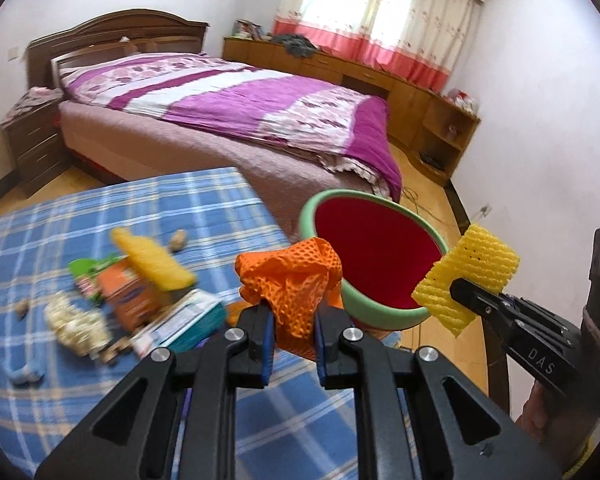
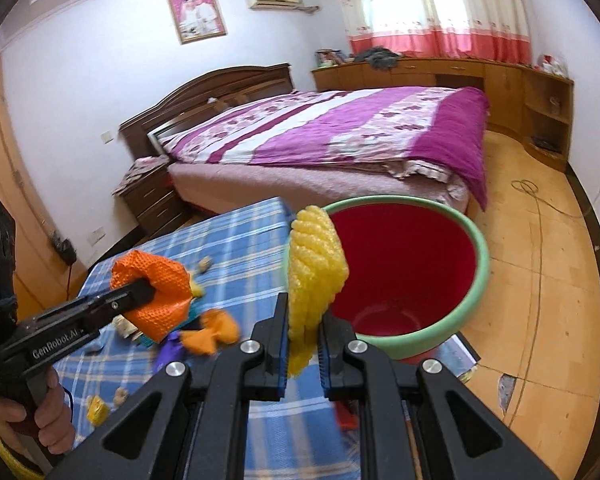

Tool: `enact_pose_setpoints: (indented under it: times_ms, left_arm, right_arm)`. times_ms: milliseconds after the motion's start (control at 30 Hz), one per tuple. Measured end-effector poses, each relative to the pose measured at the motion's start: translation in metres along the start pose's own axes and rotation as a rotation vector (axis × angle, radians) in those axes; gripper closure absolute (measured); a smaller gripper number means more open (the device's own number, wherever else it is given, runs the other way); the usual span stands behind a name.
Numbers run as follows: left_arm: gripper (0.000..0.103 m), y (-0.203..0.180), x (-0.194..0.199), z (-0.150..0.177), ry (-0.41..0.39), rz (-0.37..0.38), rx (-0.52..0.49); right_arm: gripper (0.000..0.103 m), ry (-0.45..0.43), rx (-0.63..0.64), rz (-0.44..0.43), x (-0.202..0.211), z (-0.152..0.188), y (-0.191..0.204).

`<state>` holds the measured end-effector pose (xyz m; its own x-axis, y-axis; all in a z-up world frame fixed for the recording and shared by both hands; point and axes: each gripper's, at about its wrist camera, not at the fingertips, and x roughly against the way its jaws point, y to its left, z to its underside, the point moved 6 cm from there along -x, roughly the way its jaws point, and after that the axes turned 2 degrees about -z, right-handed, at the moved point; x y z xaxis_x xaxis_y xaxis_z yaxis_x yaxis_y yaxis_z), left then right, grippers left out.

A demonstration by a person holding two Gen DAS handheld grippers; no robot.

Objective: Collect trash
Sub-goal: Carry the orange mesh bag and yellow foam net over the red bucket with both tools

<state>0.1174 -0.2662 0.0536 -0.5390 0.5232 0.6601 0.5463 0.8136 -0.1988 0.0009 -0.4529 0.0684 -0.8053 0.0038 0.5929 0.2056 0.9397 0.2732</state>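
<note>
Left wrist view, left gripper (image 1: 293, 330) pinching orange foam net (image 1: 296, 280), right gripper (image 2: 303, 338) pinching yellow foam net (image 2: 314, 276) beside bin (image 2: 476, 280).

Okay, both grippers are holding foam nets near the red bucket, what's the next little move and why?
Probably carry the right gripper forward until its yellow foam net is over the bucket, then open. The net sits at the near rim, not inside; the left gripper and its orange net are farther back.

Left tool (image 1: 293, 330) clamping orange foam net (image 1: 292, 280) beside green-rimmed bin (image 1: 374, 256)
</note>
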Motion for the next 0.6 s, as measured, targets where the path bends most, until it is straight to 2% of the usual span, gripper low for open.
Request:
enact_pose_setpoints:
  times_ms: [233, 467, 600]
  left_arm:
    - [0.088, -0.037, -0.054, -0.012, 0.05, 0.019, -0.065]
    - [0.088, -0.055, -0.097, -0.021, 0.087, 0.021, -0.097]
    - [0.086, -0.061, -0.116, -0.022, 0.122, 0.019, -0.116]
  right_arm:
    - [0.089, 0.02, -0.126, 0.025, -0.025, 0.0, -0.046]
    - [0.088, 0.068, -0.181, 0.071, -0.052, 0.002, -0.081]
    - [0.088, 0.065, -0.189, 0.086, -0.058, 0.002, -0.092]
